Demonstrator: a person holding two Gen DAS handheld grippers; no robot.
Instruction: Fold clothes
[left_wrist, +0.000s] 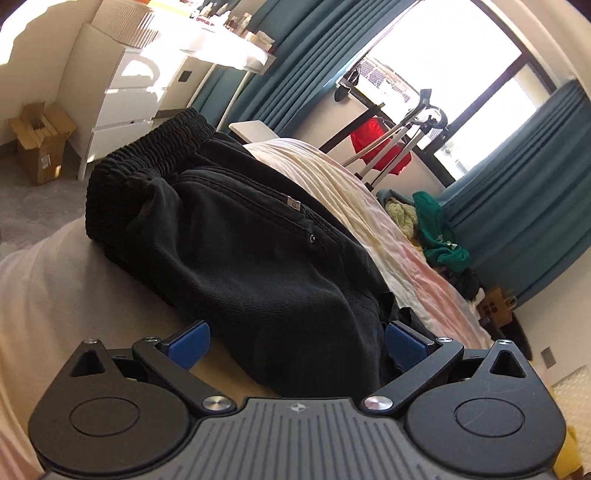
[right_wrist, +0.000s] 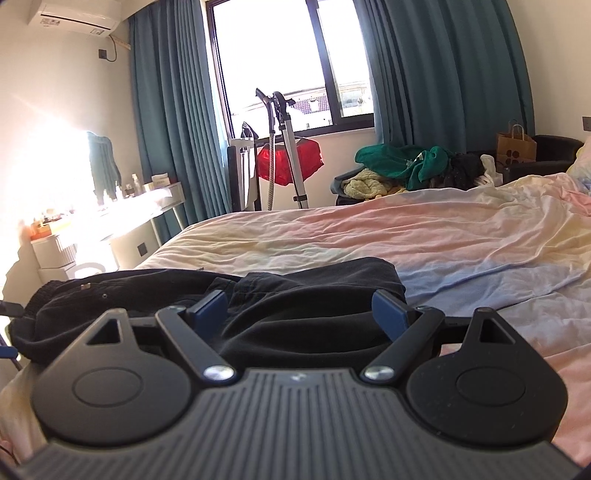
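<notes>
We see one pair of black trousers (left_wrist: 236, 236) lying folded on a bed sheet (left_wrist: 406, 236) of pale pink and yellow. The left wrist view shows what the right does not: the ribbed elastic waistband (left_wrist: 147, 147) at the far left, a small metal tag, a white chest of drawers (left_wrist: 125, 96) and a cardboard box (left_wrist: 40, 144). The right wrist view alone shows an air conditioner (right_wrist: 74, 16) and a paper bag (right_wrist: 515, 146). Both show one red garment (right_wrist: 288, 162) and one green one (right_wrist: 406, 158) near the window. The left gripper (left_wrist: 295, 341) stands wide, cloth between its two blue pads but not pinched. The right gripper (right_wrist: 301, 312) is also wide, hovering at the trousers' near edge.
</notes>
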